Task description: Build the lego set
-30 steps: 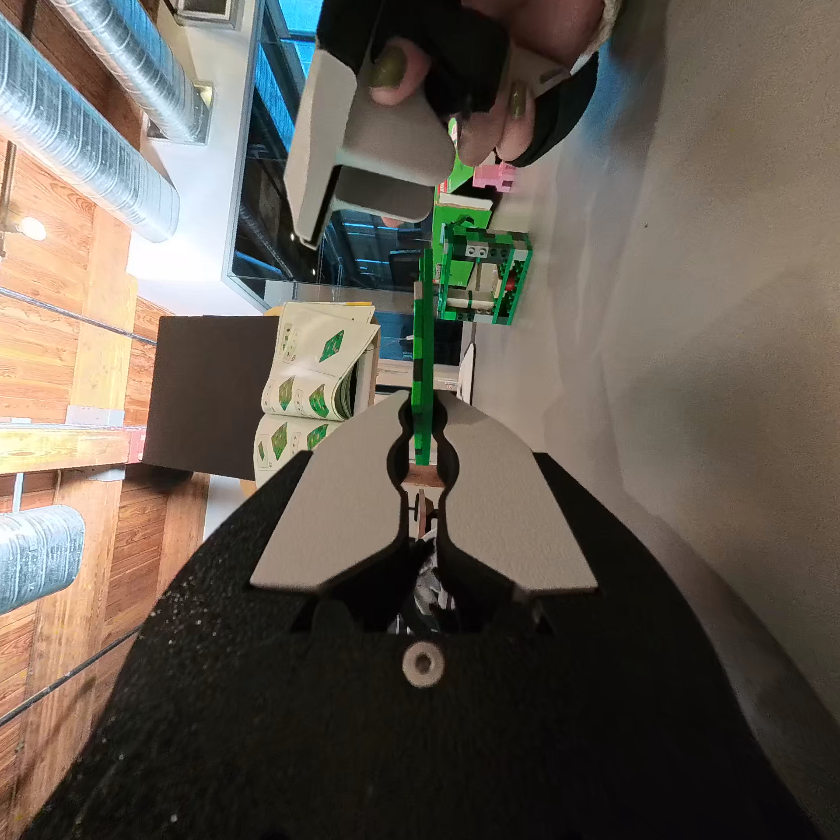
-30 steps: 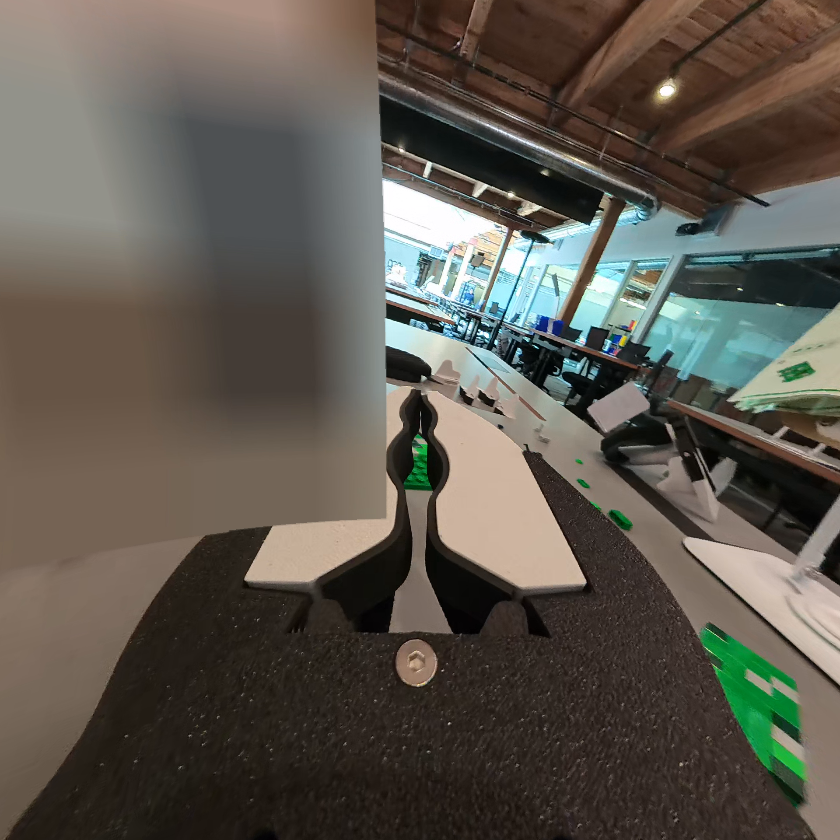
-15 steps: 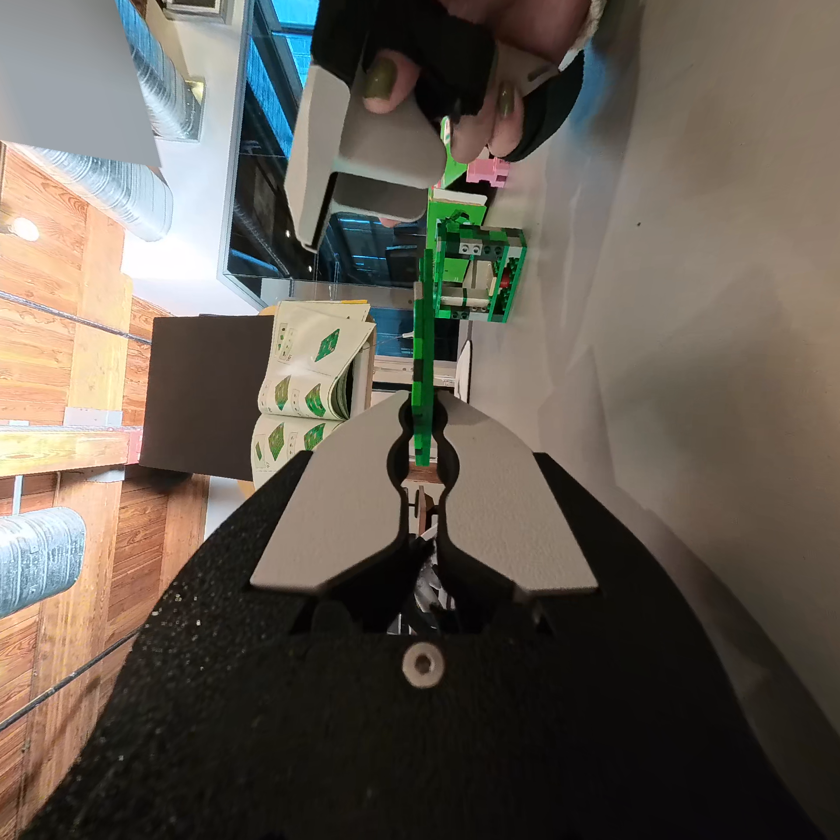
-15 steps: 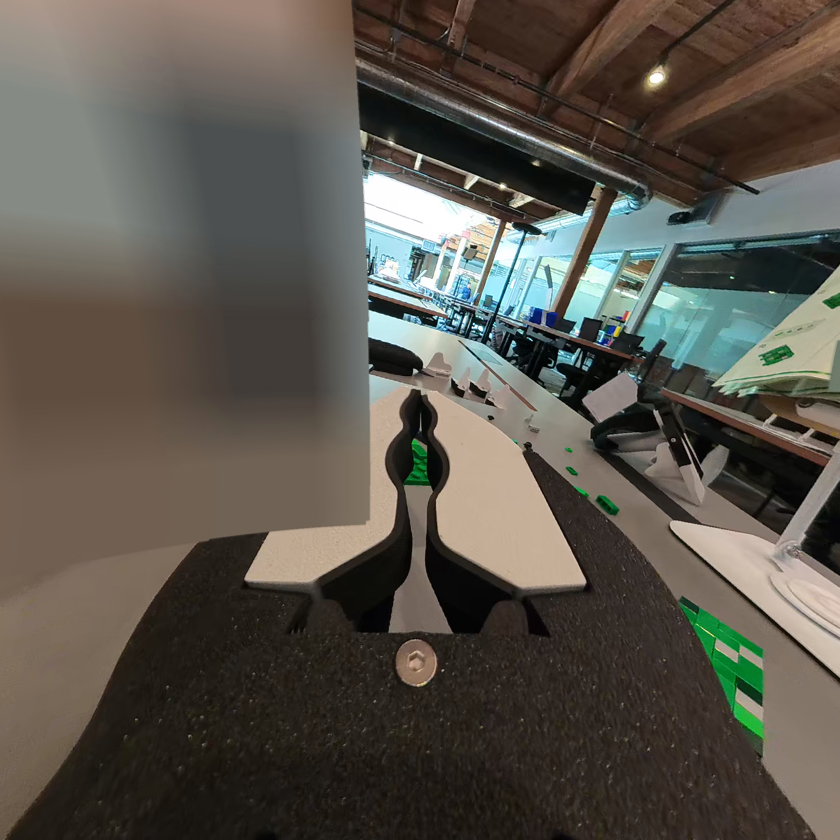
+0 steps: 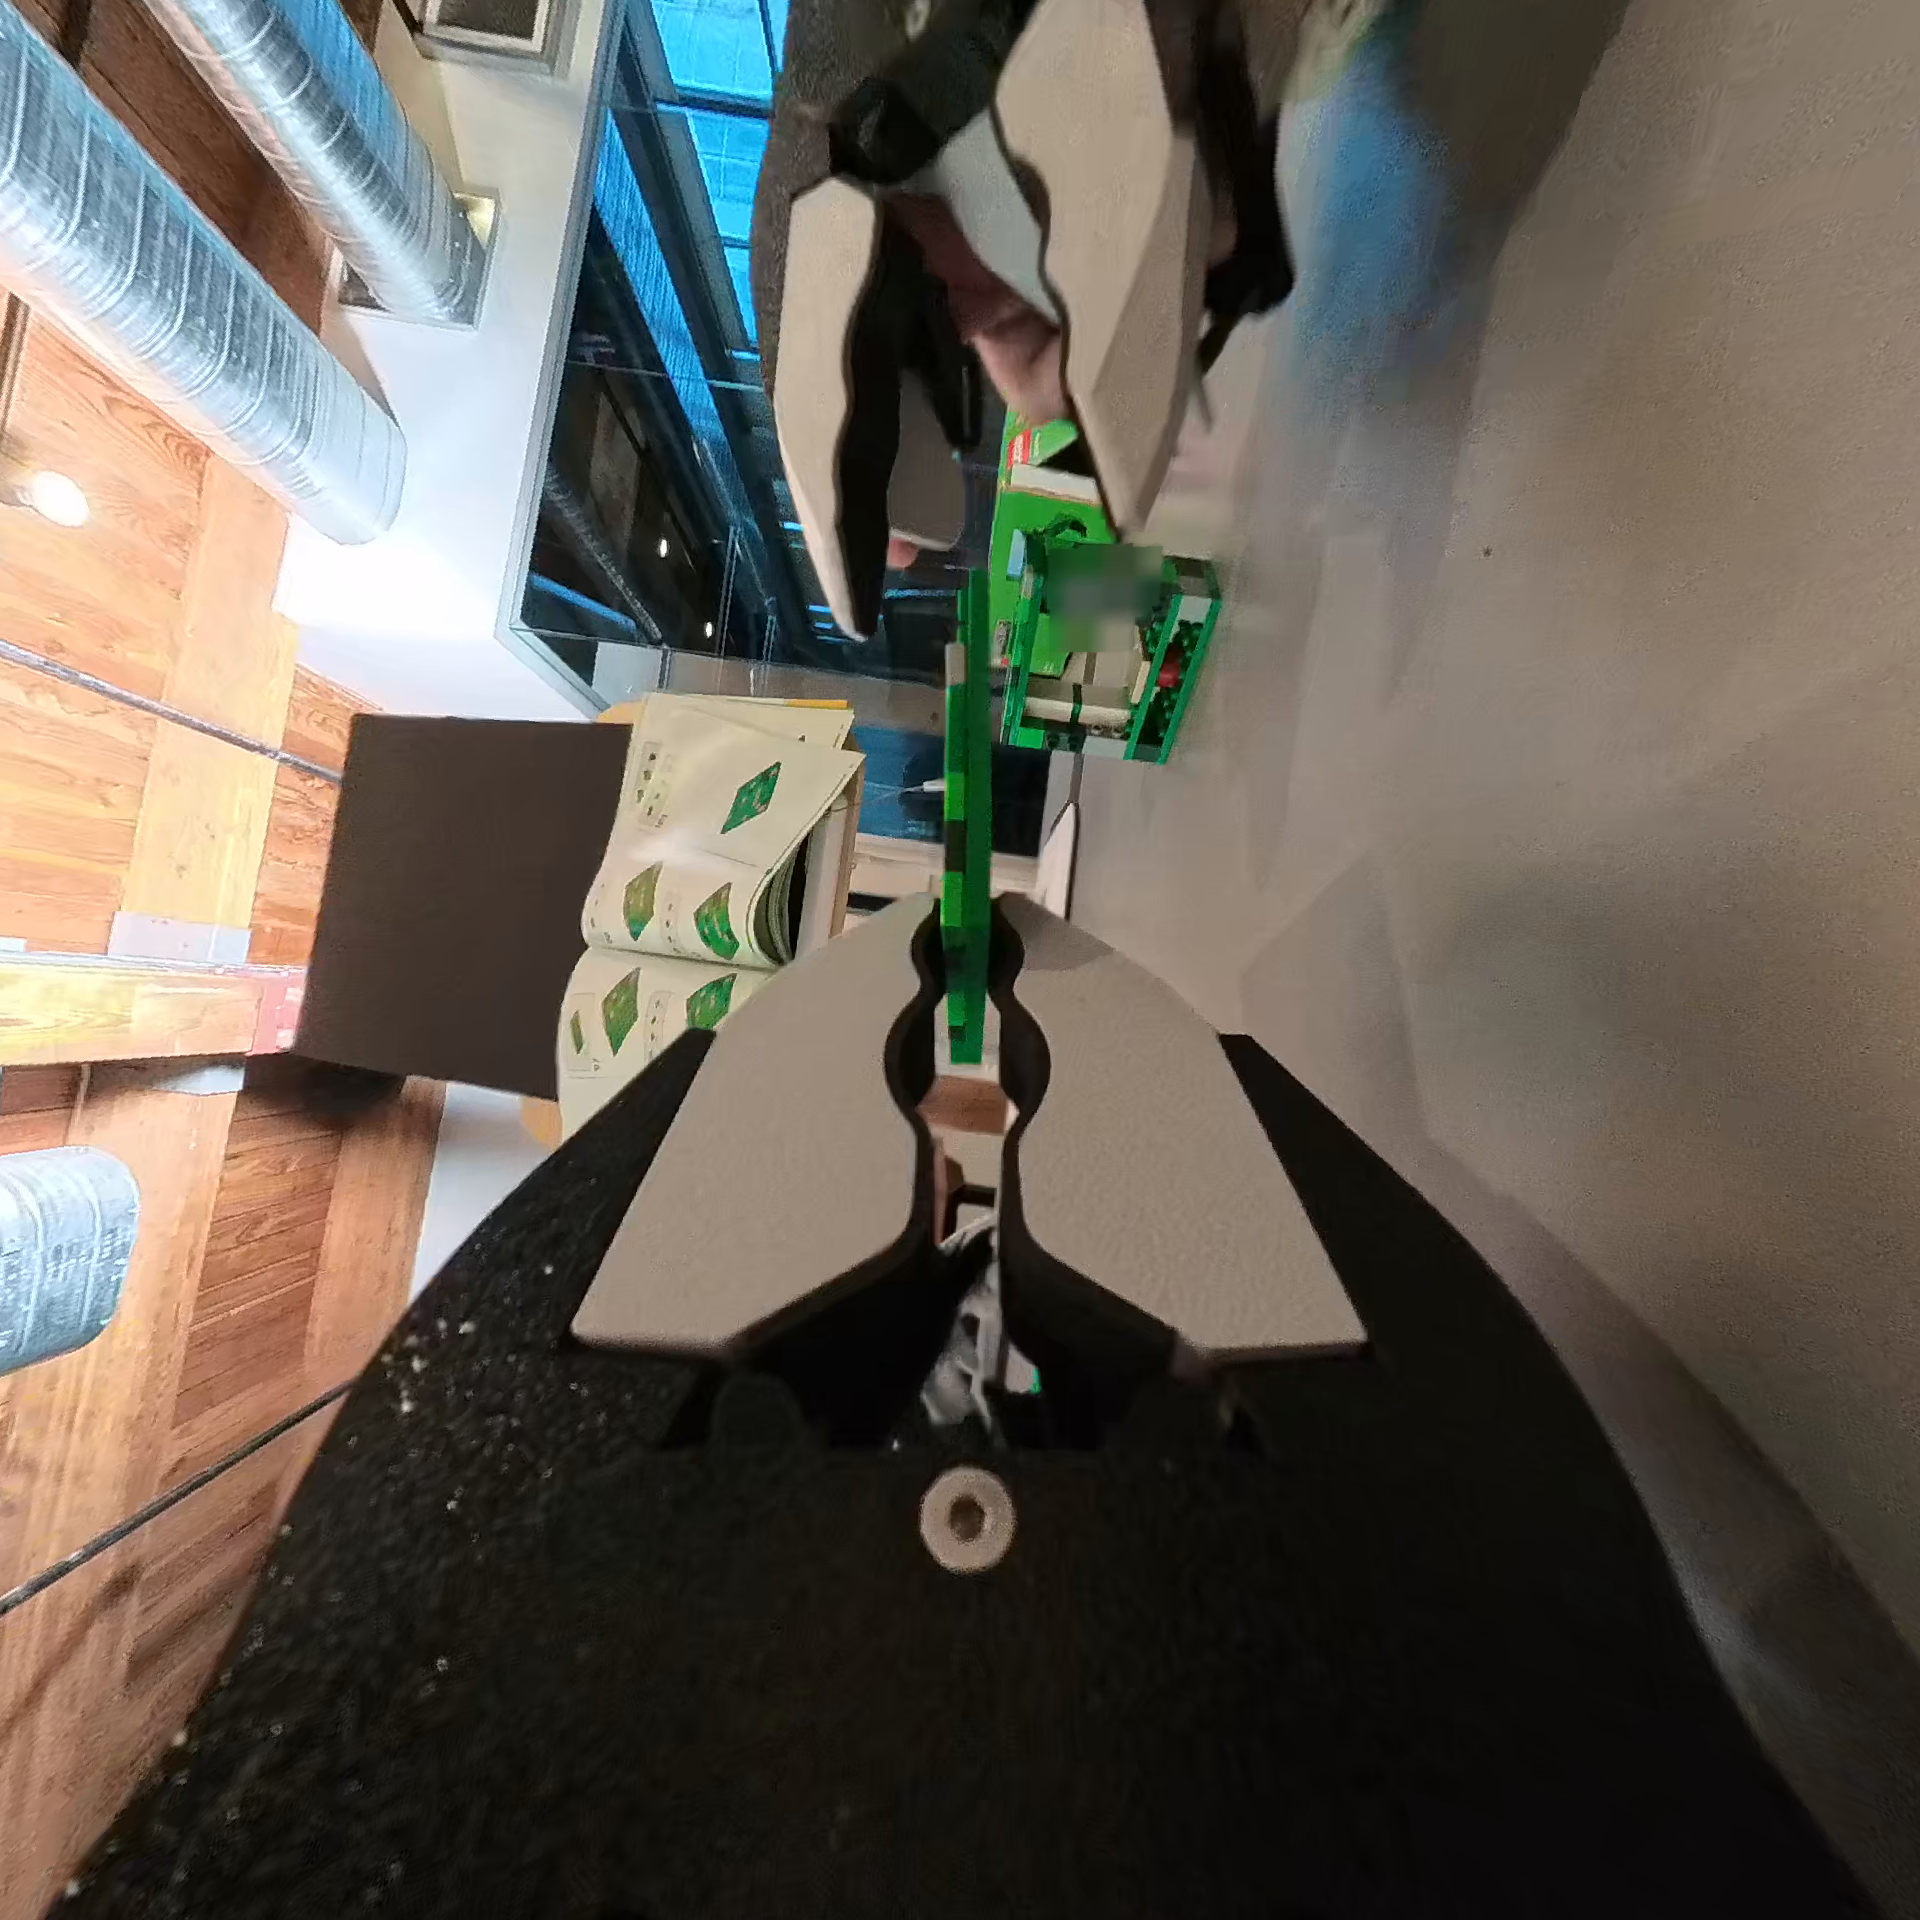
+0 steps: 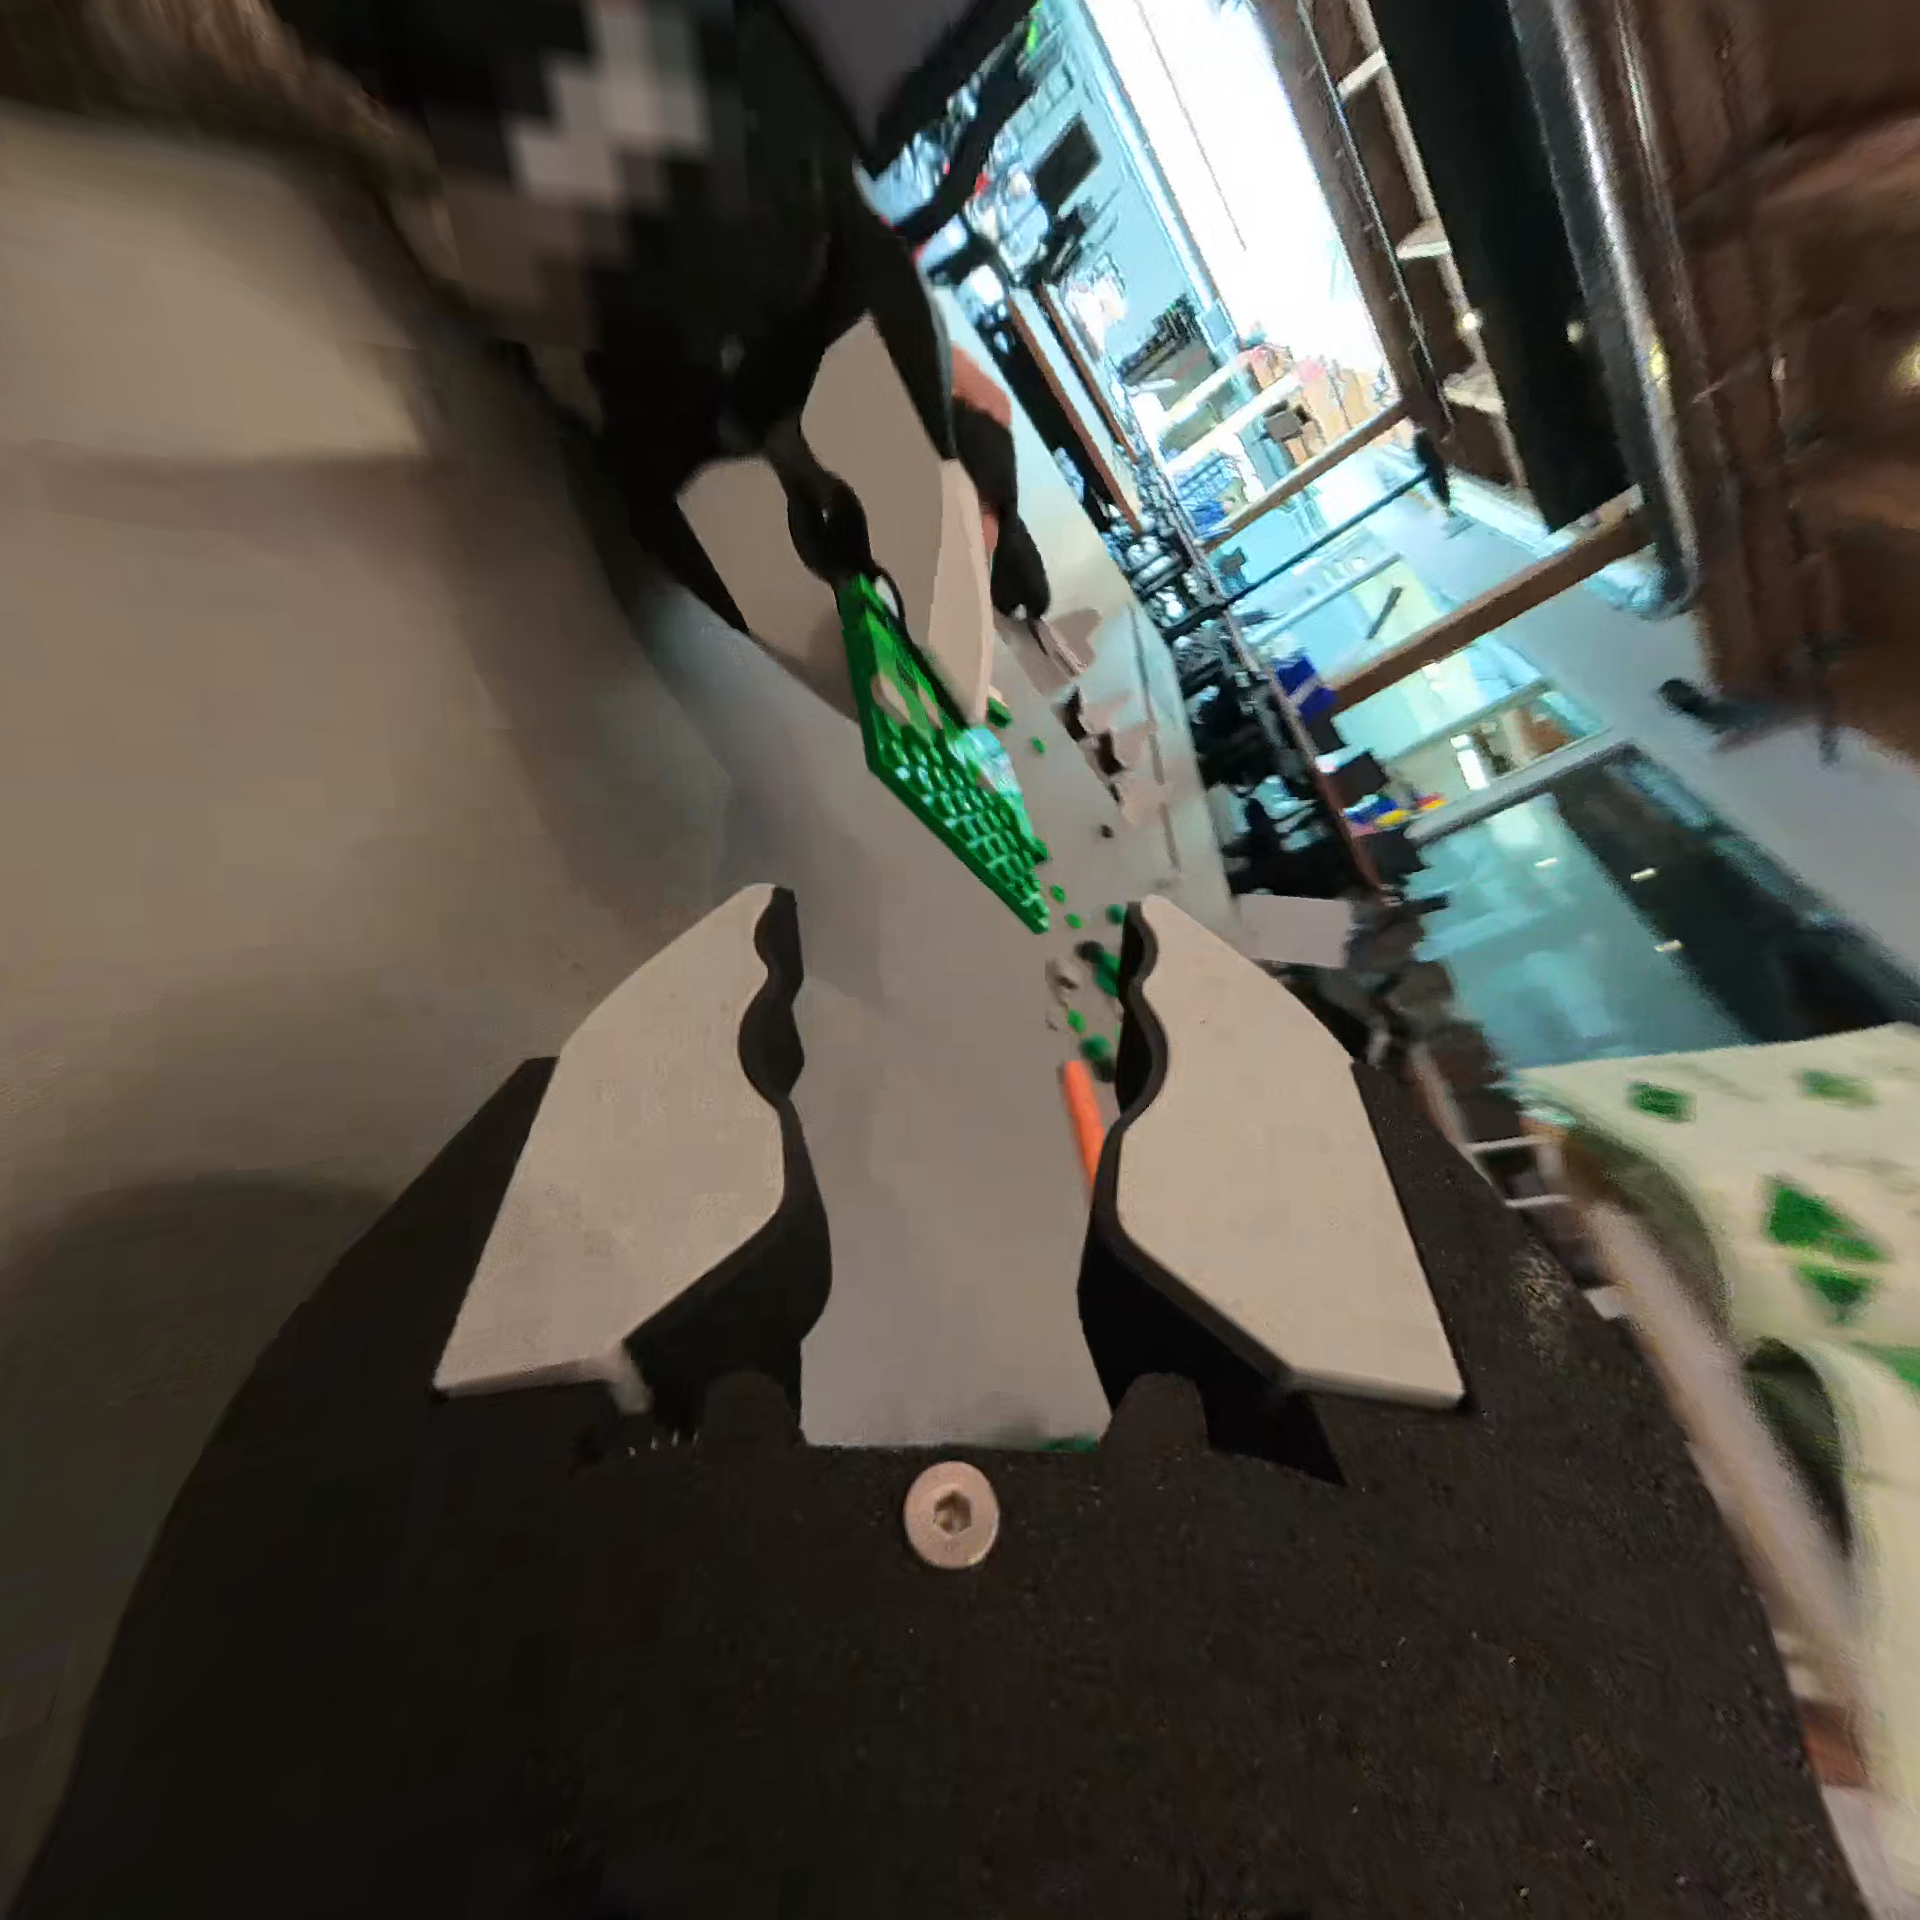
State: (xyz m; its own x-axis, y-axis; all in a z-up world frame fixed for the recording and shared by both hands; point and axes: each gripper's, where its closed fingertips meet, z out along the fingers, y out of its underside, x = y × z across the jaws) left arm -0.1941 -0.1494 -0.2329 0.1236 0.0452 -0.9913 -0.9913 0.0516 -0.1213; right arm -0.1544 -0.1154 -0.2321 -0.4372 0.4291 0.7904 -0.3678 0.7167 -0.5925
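Observation:
In the left wrist view my left gripper is shut on a flat green lego plate, seen edge-on and held above the grey table. Beyond it a green box-like lego build stands on the table. My right gripper is open and empty, its tips close to the plate's far end and the build. In the blurred right wrist view my right gripper is open and faces the left gripper, which holds the studded plate.
An open instruction booklet stands behind the plate and also shows in the right wrist view. Small green loose pieces and an orange tool lie on the table between my right fingers. A green box lies behind the build.
My right gripper has opened and swung round fast to face the left gripper and the plate. The left gripper has kept its hold on the plate and barely moved.

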